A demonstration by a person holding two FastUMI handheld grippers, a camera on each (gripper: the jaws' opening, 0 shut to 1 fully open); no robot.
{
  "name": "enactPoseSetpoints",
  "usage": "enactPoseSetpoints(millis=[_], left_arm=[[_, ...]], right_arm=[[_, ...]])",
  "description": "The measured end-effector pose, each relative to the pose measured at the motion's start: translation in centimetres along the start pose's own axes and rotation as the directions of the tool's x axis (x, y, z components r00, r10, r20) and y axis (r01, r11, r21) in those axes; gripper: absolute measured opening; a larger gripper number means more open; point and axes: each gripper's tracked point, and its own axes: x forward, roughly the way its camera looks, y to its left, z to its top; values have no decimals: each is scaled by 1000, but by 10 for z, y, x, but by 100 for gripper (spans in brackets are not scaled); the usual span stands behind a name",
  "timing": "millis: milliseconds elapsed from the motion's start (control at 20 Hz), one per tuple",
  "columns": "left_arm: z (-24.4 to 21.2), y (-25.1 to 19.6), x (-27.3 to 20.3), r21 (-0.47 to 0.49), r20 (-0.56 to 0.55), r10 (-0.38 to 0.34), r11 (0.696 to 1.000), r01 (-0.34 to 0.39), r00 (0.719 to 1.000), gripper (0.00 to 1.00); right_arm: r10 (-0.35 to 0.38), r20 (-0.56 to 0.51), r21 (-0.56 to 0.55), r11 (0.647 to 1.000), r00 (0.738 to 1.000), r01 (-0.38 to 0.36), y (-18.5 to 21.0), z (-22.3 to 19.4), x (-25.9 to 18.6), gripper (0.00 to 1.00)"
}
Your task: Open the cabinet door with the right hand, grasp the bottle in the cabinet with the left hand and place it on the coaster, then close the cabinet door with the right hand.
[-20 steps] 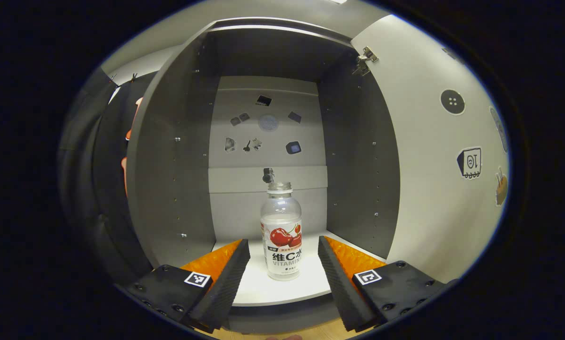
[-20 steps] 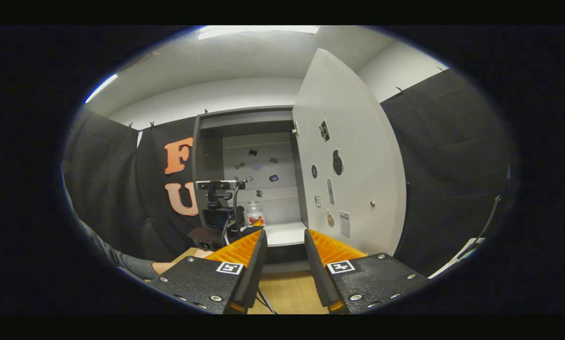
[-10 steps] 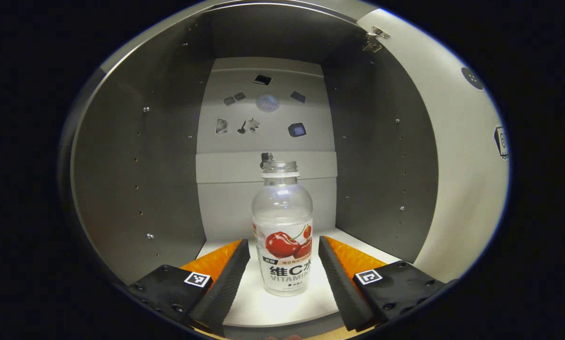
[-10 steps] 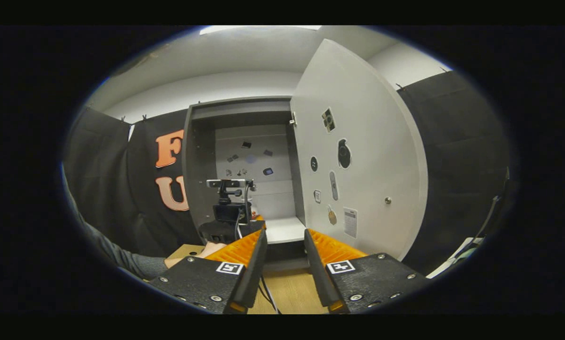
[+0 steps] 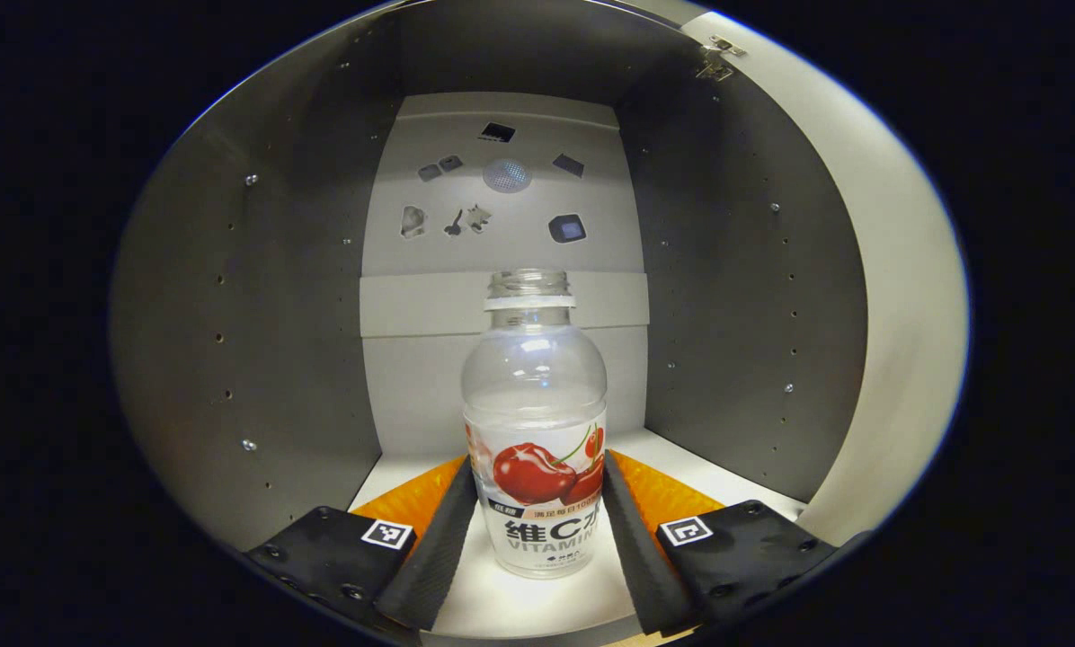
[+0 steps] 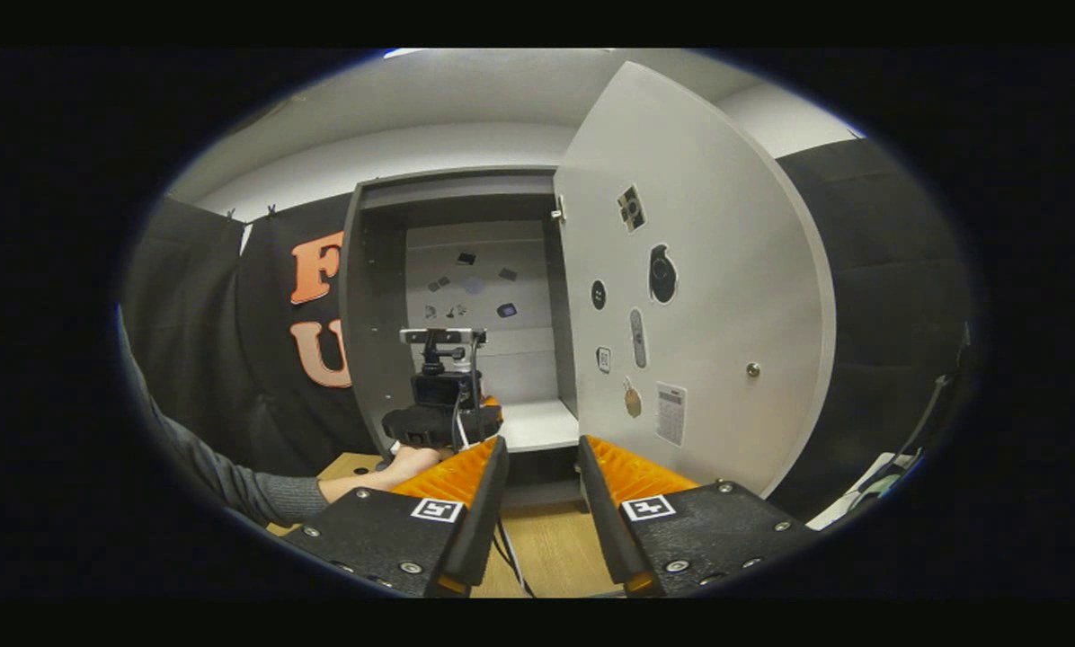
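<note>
- Grey cabinet (image 5: 277, 341) interior, door (image 6: 708, 296) swung open.
- Left gripper (image 5: 536, 530) jaws open; the bottle (image 5: 537, 431) stands between them, seemingly untouched.
- Right gripper (image 6: 537, 503) parted, empty.
- Bottle looks empty, light, smooth, crushable: grip the labelled waist gently.

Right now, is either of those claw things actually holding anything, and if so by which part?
Nothing is clearly held. The left gripper has its fingers on either side of the bottle at its label, but whether they press on it cannot be told. The right gripper is open and empty.
</note>
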Motion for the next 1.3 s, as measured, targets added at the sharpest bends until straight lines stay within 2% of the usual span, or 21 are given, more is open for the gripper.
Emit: enactPoseSetpoints(millis=[50, 150, 200, 350, 600, 650, 700, 950, 1050, 1100, 1150, 1200, 1250, 1300], left_arm=[[3, 0, -3, -3, 10, -2, 1000, 2, 1000, 85], [13, 2, -15, 7, 31, 0, 1000, -1, 1000, 85], [17, 1, -23, 12, 43, -1, 1000, 0, 999, 85], [24, 3, -56, 10, 62, -8, 1000, 7, 998, 85], [23, 18, -133, 11, 76, 5, 1000, -6, 997, 85], [22, 23, -149, 7, 77, 8, 1000, -9, 997, 85], [19, 28, -166, 11, 78, 17, 1000, -18, 997, 86], [-6, 57, -242, 15, 71, 73, 997, -74, 995, 86], [-22, 69, -262, 5, 51, 97, 995, -97, 994, 84], [-29, 78, -273, -1, 45, 115, 993, -115, 992, 85], [-35, 84, -284, -7, 45, 122, 993, -122, 991, 85], [-42, 90, -293, -11, 40, 136, 991, -135, 990, 86], [-55, 97, -303, -7, 37, 143, 990, -143, 989, 85], [-64, 103, -311, 7, 31, 155, 988, -156, 987, 86]], right_arm=[[2, -1, 1, 1000, 1000, -2, -1, -1, -2, 50], [12, -5, 14, 1000, 1000, -12, -1, -4, -7, 46], [19, -7, 24, 1000, 1000, -19, -1, -6, -8, 50], [37, -6, 37, 999, 999, -37, -3, -8, -21, 50], [86, -2, 74, 994, 996, -86, -3, -16, -55, 50], [98, -3, 84, 992, 995, -97, -2, -18, -62, 46], [110, -5, 94, 990, 994, -109, -2, -21, -69, 50], [167, -26, 111, 980, 986, -163, 1, -33, -108, 50], [184, -29, 94, 979, 982, -181, 5, -37, -119, 55], [189, -30, 88, 979, 981, -186, 6, -41, -124, 51], [196, -34, 87, 977, 980, -193, 8, -44, -127, 55], [203, -41, 87, 976, 978, -198, 10, -49, -131, 51], [206, -48, 89, 975, 977, -201, 12, -55, -133, 55], [213, -59, 94, 974, 975, -207, 14, -62, -134, 55]])
